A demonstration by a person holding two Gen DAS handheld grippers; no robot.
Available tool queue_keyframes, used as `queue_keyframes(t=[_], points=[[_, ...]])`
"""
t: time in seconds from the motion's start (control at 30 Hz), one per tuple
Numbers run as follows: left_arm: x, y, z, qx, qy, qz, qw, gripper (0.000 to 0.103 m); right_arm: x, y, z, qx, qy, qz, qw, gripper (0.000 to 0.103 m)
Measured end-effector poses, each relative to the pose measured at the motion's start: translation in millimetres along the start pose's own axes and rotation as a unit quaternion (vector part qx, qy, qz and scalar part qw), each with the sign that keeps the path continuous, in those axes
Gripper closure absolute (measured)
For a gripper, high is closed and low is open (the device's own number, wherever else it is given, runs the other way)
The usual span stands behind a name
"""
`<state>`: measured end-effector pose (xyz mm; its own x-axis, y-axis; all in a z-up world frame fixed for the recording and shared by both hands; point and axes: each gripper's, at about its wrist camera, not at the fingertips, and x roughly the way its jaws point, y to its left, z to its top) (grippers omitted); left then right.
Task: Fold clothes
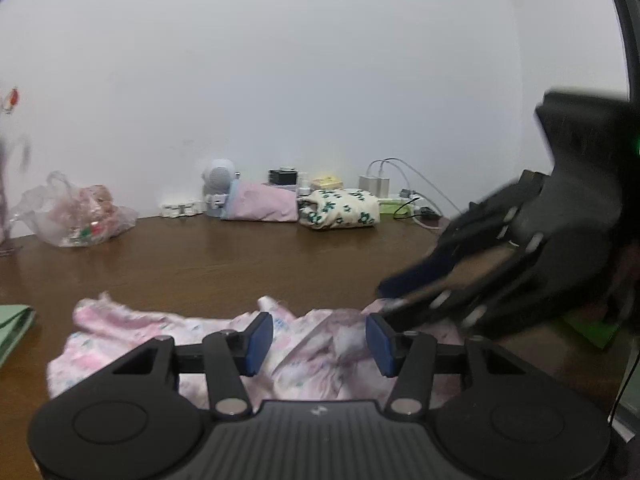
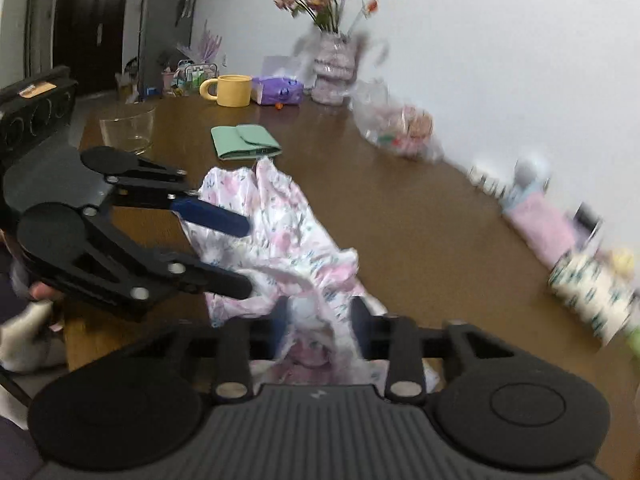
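Pink floral garment (image 2: pixel 280 236) is seen crumpled on the brown tabletop (image 2: pixel 400 208). Left gripper (image 1: pixel 319 344) is held wide apart over it, nothing grasped. Right gripper (image 2: pixel 320 322) is seen with cloth bunched between its fingers; grip cannot be confirmed.

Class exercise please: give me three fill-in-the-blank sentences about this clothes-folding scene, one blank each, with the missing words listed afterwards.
1. The crumpled floral garment lies on a brown wooden ____.
2. The left gripper has its jaws ____, with nothing between them.
3. Beside the glass bowl, the folded cloth is ____ in colour.
4. The mug near the vase is ____.

Missing words: table; open; green; yellow
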<state>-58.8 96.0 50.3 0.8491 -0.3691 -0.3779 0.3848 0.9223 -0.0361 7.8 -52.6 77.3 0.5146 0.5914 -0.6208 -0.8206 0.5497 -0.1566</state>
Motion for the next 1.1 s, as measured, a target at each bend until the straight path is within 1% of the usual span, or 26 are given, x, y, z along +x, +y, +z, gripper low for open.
queue_keyframes(t=[0.07, 0.1, 0.13, 0.17, 0.2, 0.27, 0.33, 0.4, 0.47, 0.57, 0.67, 0.73, 0.8, 0.83, 0.87, 0.93, 1.03, 1.1], points=[[8.7, 1.4, 4.5, -0.002, 0.003, -0.004, 1.0, 0.054, 16.0, 3.4, -6.3, 0.008, 0.002, -0.008, 1.0, 0.09], [12.8, 2.5, 6.2, -0.004, 0.009, -0.003, 1.0, 0.056, 22.7, 6.9, -9.7, 0.009, 0.003, -0.007, 1.0, 0.09], [16.1, 3.9, 5.8, -0.01, 0.015, -0.006, 0.9998, 0.061, 29.7, 12.7, -13.6, 0.005, 0.008, -0.006, 1.0, 0.092], [19.5, 5.4, 5.4, -0.016, 0.022, -0.008, 0.9996, 0.064, 35.8, 20.2, -18.0, -0.007, 0.01, -0.016, 1.0, 0.095], [22.6, 6.8, 4.8, -0.022, 0.028, -0.011, 0.9993, 0.065, 41.3, 28.1, -22.5, -0.022, 0.009, -0.029, 0.999, 0.095], [26.2, 9.3, 0.1, -0.028, 0.041, -0.009, 0.9987, 0.073, 47.4, 44.3, -32.1, -0.058, 0.009, -0.057, 0.997, 0.096], [29.9, 11.8, -4.6, -0.035, 0.054, -0.008, 0.9979, 0.078, 47.3, 47.5, -35.4, -0.055, 0.008, -0.065, 0.996, 0.096], [33.5, 14.3, -9.2, -0.042, 0.067, -0.006, 0.9968, 0.078, 44.7, 45.2, -36.2, -0.041, 0.008, -0.062, 0.997, 0.094], [37.1, 16.8, -13.9, -0.049, 0.08, -0.005, 0.9955, 0.078, 31.0, 33.1, -33.1, -0.009, 0.011, -0.042, 0.999, 0.091], [42.6, 20.6, -20.9, -0.059, 0.1, -0.002, 0.9932, 0.076, 4.4, 9.3, -28.4, 0.038, -0.005, -0.015, 0.999, 0.09], [46.0, 20.2, -21.1, -0.056, 0.107, 0.0, 0.9926, 0.076, 1.1, -12.9, -21.8, 0.048, -0.014, -0.038, 0.998, 0.09], [45.0, 18.5, -20.6, -0.05, 0.108, 0.003, 0.9929, 0.075, 18.3, -22.1, -20.4, 0.047, 0.006, -0.031, 0.998, 0.09], [44.4, 17.2, -21.3, -0.044, 0.111, 0.007, 0.9928, 0.075, 27.3, -22.0, -24.2, 0.053, 0.033, -0.032, 0.998, 0.09], [44.1, 16.8, -21.7, -0.043, 0.112, 0.009, 0.9928, 0.074, 30.7, -21.1, -26.6, 0.056, 0.046, -0.034, 0.997, 0.092], [43.8, 18.1, -22.2, -0.048, 0.112, 0.008, 0.9925, 0.073, 34.0, -20.3, -29.0, 0.059, 0.059, -0.036, 0.996, 0.098], [43.3, 20.5, -23.0, -0.057, 0.113, 0.006, 0.9919, 0.073, 40.7, -18.5, -33.8, 0.066, 0.085, -0.039, 0.993, 0.099], [42.7, 20.1, -21.0, -0.053, 0.118, 0.001, 0.9916, 0.072, 31.3, -10.9, -40.1, 0.075, 0.092, -0.047, 0.992, 0.099], [42.3, 19.9, -19.6, -0.05, 0.121, -0.002, 0.9914, 0.071, 22.1, 2.8, -42.5, 0.072, 0.098, -0.054, 0.991, 0.101]])
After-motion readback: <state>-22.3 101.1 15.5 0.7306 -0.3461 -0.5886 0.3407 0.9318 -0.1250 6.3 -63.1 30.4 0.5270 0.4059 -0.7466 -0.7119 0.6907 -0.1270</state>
